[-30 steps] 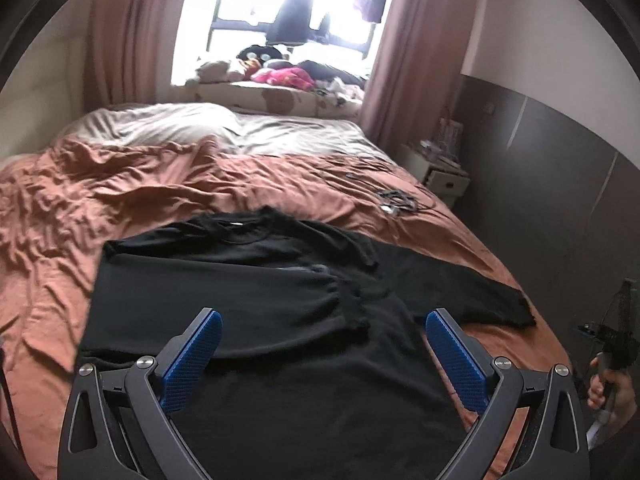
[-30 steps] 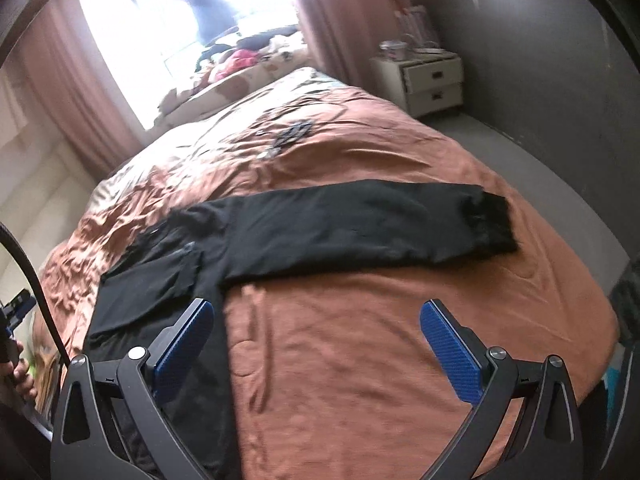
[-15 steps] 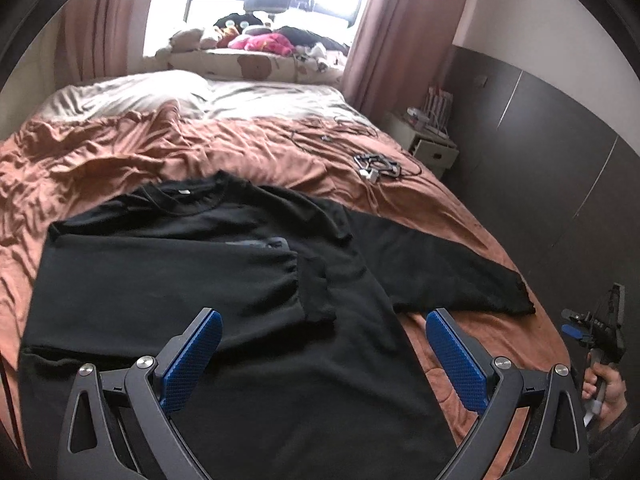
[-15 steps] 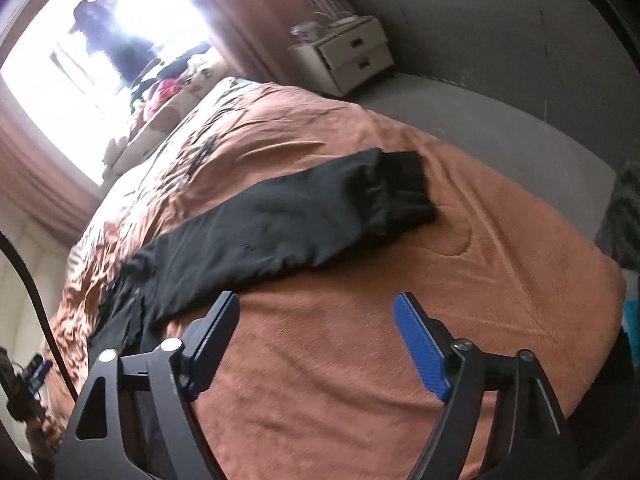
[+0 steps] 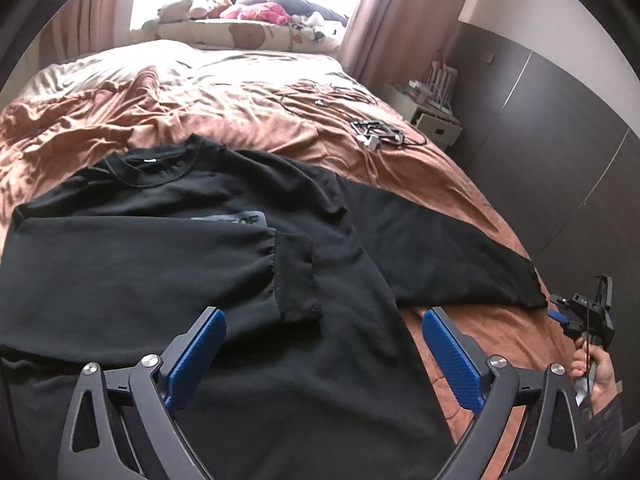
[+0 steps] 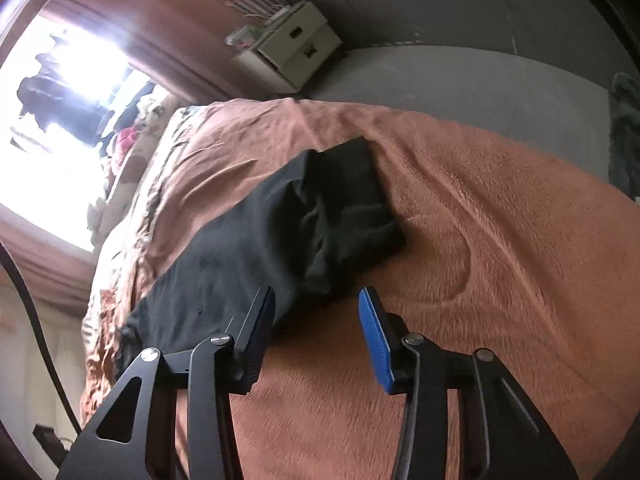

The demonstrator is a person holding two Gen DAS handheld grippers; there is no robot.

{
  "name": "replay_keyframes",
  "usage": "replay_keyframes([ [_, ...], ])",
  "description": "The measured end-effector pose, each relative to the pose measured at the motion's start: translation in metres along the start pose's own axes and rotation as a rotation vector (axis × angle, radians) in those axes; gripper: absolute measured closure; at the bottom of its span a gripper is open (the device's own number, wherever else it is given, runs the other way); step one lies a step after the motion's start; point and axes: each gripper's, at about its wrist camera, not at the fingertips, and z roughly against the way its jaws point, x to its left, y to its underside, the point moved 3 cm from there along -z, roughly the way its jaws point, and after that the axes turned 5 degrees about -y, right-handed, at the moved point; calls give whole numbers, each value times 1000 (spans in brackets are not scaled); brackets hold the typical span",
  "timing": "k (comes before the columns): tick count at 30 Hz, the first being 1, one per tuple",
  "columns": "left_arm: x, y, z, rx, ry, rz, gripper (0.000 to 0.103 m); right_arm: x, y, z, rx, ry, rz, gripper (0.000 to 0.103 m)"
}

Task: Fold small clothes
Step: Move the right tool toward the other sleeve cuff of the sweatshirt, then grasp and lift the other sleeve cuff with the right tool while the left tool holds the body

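Lying flat on the bed (image 5: 248, 96): one black sweatshirt (image 5: 224, 280), neck toward the window end, spread over the rust-coloured blanket (image 6: 500, 280)
- Near sleeve (image 5: 168, 264): folded across the chest, ribbed cuff (image 5: 296, 276) resting just over a grey printed patch (image 5: 232, 218)
- Far sleeve (image 6: 256, 248): stretched straight out sideways, cuff end near the bed's edge; seen from the right wrist view with its cuff bunched and creased
- Left gripper (image 5: 322, 354): jaws spread wide, holding nothing, poised above the sweatshirt's lower body with the blue pads (image 5: 450, 360) either side of the hem area
- Right gripper (image 6: 316, 332): jaws partly closed to a narrow gap, gripping nothing, set at the lower edge of the outstretched sleeve just short of the cuff; also visible at the right margin of the left wrist view, held in a hand (image 5: 598, 372)
- Cables (image 5: 380, 134): a tangle on the blanket past the sweatshirt
- Nightstand (image 6: 292, 48): white, two drawers, beside the bed against the dark wall
- Stuffed toys (image 5: 248, 4): piled along the window sill
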Motion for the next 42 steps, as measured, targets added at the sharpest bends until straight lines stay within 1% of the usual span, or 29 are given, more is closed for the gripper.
replay_keyframes([
  [3, 2, 0, -13, 20, 4, 14, 9, -7, -2, -13, 4, 26, -28, 62],
  [4, 3, -1, -19, 32, 7, 22, 12, -9, -3, -16, 5, 27, -39, 61],
  [9, 8, 1, -42, 69, -1, 42, 24, -17, -14, -21, -34, -2, -77, 63],
  [11, 15, 1, -51, 76, -44, 54, 32, -24, -21, -24, -42, -17, -108, 69],
  [12, 19, 1, -54, 81, -51, 65, 33, -28, -24, -25, -41, -14, -124, 81],
  [13, 23, 0, -57, 87, -50, 75, 36, -30, -26, -27, -40, -3, -126, 90],
  [16, 41, 0, -65, 107, -54, 120, 37, -26, -32, -24, -43, -5, -104, 96],
  [18, 51, 1, -68, 113, -58, 149, 38, -16, -36, -16, -56, 1, -55, 97],
  [21, 60, 5, -73, 129, -47, 191, 38, 8, -38, -3, -83, -14, 21, 97],
  [22, 60, 6, -75, 133, -45, 194, 38, 15, -38, 0, -89, -20, 43, 97],
  [24, 56, 5, -78, 142, -38, 191, 43, 34, -41, 10, -99, -37, 94, 97],
  [26, 48, 4, -79, 155, -11, 190, 58, 52, -45, 19, -111, -47, 134, 97],
  [28, 38, 4, -81, 160, 11, 181, 67, 68, -50, 30, -125, -65, 169, 97],
  [30, 28, 3, -83, 159, 20, 162, 70, 88, -55, 40, -134, -81, 208, 97],
  [32, 15, 3, -87, 168, 44, 146, 77, 103, -59, 50, -147, -95, 247, 97],
  [35, -4, 3, -93, 178, 70, 109, 77, 131, -63, 63, -176, -103, 307, 97],
  [38, -22, 1, -98, 184, 94, 71, 78, 156, -66, 68, -196, -116, 354, 97],
  [39, -27, 1, -100, 186, 97, 67, 79, 163, -66, 68, -198, -120, 368, 97],
  [41, -34, -1, -103, 178, 99, 67, 85, 177, -63, 68, -198, -124, 401, 98],
  [42, -36, -2, -105, 175, 97, 64, 85, 183, -63, 66, -198, -127, 417, 98],
])
